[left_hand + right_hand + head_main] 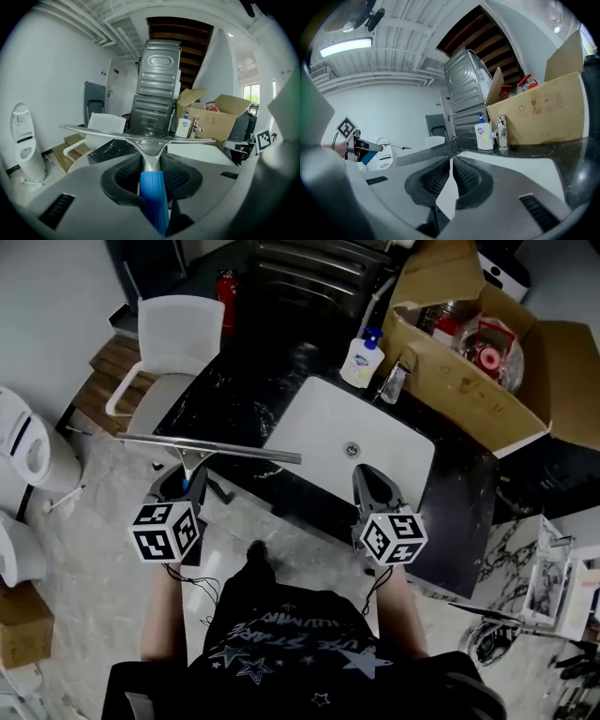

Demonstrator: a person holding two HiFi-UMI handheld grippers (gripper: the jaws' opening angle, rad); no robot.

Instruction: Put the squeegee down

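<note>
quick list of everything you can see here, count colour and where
squeegee: 1, silver with blue handle, over the counter's left edge
counter: 1, black marbled, centre
sink: 1, white, set in the counter
soap bottle: 1, white with blue pump, behind the sink
faucet: 1, chrome, beside the soap bottle
cardboard box: 1, brown, open, right on the counter
chair: 1, white, left of the counter
left gripper: 1, grey, closed on the squeegee handle
right gripper: 1, grey, jaws together, empty
</note>
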